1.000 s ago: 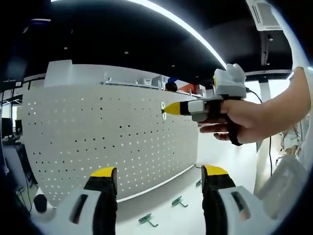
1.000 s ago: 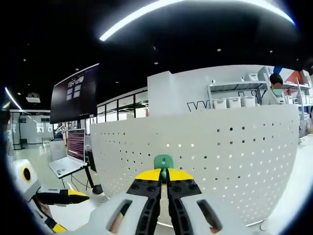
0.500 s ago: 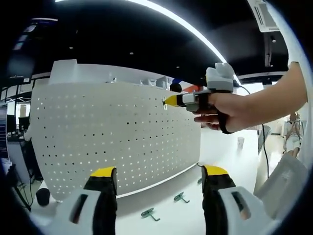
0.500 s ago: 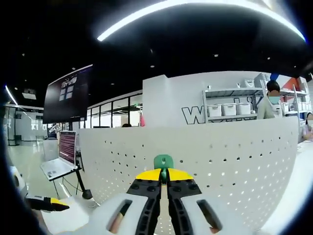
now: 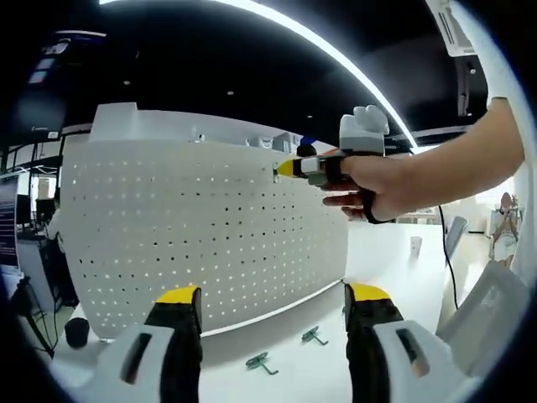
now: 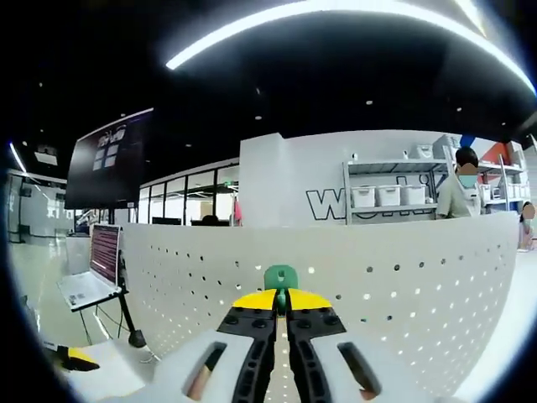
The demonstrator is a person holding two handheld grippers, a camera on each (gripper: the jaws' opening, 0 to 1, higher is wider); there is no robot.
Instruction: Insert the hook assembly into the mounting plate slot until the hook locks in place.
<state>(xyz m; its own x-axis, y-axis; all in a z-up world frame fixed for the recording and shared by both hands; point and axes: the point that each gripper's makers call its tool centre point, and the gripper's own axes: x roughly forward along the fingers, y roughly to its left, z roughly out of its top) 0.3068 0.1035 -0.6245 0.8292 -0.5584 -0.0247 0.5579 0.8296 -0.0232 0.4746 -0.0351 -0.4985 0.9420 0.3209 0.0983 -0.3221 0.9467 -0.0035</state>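
While the right gripper (image 6: 281, 304) is clamped tight on the green hook (image 6: 280, 276) at the pegboard's (image 5: 201, 235) upper edge, the left gripper (image 5: 273, 295) hangs wide open, holding nothing; two spare hooks (image 5: 260, 363) lie below the pegboard.

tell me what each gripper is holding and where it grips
The right gripper is shut on the green hook, pinching its lower end. The left gripper is open and holds nothing.

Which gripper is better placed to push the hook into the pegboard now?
The right gripper: it is shut on the green hook, close to the pegboard. The left gripper is open, holding nothing.
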